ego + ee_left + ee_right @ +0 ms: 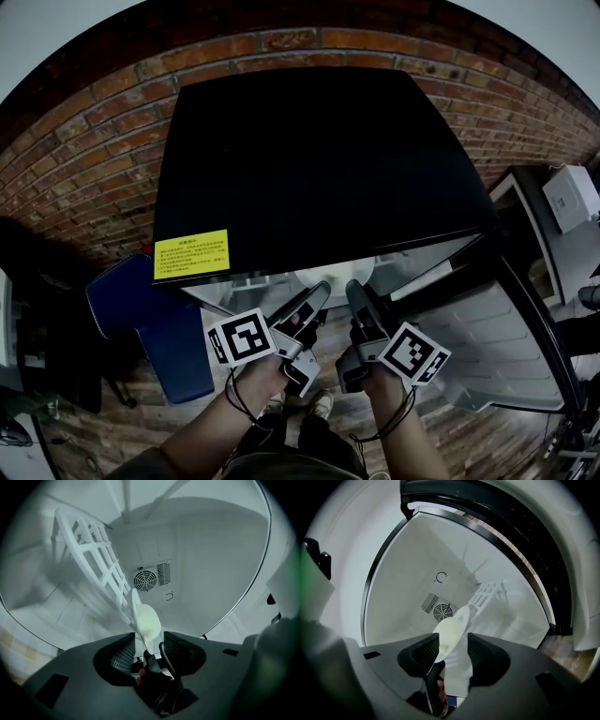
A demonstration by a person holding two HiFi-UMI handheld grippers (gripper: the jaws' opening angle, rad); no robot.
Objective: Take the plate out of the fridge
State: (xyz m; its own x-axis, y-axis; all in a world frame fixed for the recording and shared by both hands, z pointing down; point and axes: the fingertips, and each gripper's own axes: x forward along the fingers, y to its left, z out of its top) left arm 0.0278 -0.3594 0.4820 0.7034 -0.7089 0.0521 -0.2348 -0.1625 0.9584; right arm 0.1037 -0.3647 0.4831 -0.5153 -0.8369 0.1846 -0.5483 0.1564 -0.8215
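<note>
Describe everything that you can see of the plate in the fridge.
The plate is round, pale and smooth, like ceramic or plastic, and looks empty. It sits inside the open fridge, by a white rack. Both gripper views see it edge-on: its rim stands between the open jaws of the left gripper and the right gripper, apparently unclamped.

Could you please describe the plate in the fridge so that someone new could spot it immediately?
Start at the open black fridge and look into its white interior, to the round fan grille on the back wall. The plate is the pale cream disc seen nearly edge-on in front of that grille, beside the white slatted shelf; it alone is solid, round and smooth.
</note>
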